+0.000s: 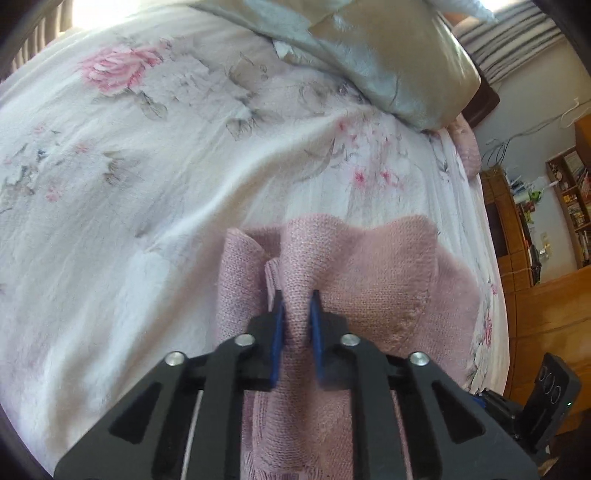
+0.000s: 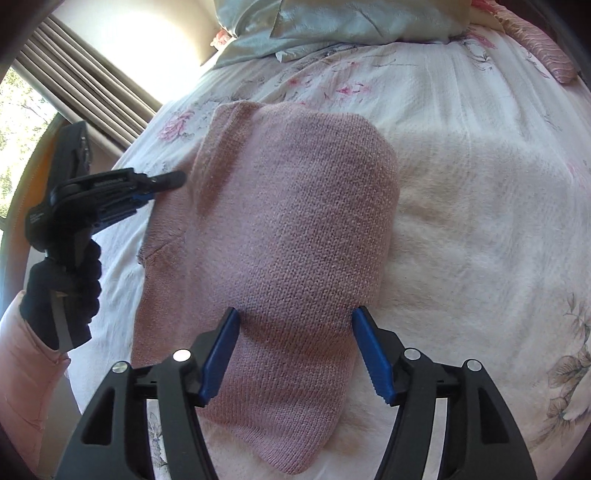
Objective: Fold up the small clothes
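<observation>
Two tongs, left tongs [image 1: 297,295] clamped on pink knit garment [image 2: 295,221], right tongs [image 2: 295,314] apart over it

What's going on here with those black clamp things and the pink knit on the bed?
A person is folding a small pink knitted garment on a bed covered with a white floral bedspread, using a hand-held gripper in each hand. The left hand-held gripper is pinched shut on a bunched fold of the knit. The right hand-held gripper is open, its blue fingers straddling the garment's near end. Satin pillows lie at the head of the bed.
</observation>
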{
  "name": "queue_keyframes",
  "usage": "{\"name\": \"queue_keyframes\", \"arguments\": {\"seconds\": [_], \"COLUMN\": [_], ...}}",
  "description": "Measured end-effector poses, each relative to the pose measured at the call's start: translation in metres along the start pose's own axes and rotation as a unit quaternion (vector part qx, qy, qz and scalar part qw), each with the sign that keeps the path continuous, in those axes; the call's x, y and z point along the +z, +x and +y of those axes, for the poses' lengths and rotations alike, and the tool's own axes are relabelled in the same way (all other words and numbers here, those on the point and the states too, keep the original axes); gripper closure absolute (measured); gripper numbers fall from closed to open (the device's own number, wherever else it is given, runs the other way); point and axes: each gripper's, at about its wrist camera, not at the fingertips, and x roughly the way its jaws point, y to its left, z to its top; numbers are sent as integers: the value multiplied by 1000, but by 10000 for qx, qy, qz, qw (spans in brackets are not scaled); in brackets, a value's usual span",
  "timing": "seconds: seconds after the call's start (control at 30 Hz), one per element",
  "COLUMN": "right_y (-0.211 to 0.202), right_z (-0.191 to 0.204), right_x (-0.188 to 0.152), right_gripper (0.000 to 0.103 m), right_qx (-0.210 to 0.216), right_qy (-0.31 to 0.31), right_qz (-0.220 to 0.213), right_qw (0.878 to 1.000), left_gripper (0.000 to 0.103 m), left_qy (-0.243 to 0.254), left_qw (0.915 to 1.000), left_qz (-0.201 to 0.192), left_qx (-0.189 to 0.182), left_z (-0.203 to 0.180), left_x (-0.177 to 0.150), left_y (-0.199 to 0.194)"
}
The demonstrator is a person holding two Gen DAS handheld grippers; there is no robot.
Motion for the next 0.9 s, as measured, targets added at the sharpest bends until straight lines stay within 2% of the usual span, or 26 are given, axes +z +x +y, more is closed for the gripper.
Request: {"name": "queue_keyframes", "arguments": {"seconds": [0.03,0.1,0.17,0.23,0.37,0.43,0.53,0.6,0.7,0.77,0.9], "right_y": [1,4,10,13,12,-4,-30,-37,-28,-14,9], "right_z": [0,-2,-2,-3,-8,-6,0,8,19,20,15], "right_x": [0,-1,0,0,2,3,9,13,15,12,1], "right_gripper": [38,35,33,32,31,33,33,33,33,34,33], "right_qx": [5,12,-48,-64,45,19,236,282,327,229,-100], "right_qy": [-6,3,-10,-16,52,26,9,-72,-252,-235,-203], "right_qz": [-7,13,52,66,145,-40,-395,-434,-368,-213,-65], "right_qw": [10000,10000,10000,10000,9999,10000,9989,9986,9985,9992,9997], "left_gripper": [93,93,93,88,70,72,72,69,69,69,73], "left_qy": [-11,33,64,-27,-34,81,418,605,768,887,743], "left_qw": [9999,9993,9981,9976,9966,9948,9950,9959,9963,9944,9933], "left_qz": [-165,-162,151,395,244,-28,-338,-303,-1,153,428], "left_qx": [12,329,591,574,782,1017,844,601,372,562,773], "left_z": [3,10,20,30,29,19,-8,-25,-38,-38,-15], "left_x": [-2,-7,-10,-12,-10,-11,-24,-40,-63,-76,-89], "left_y": [-9,-8,11,27,12,-11,-43,-52,-43,-29,-1]}}
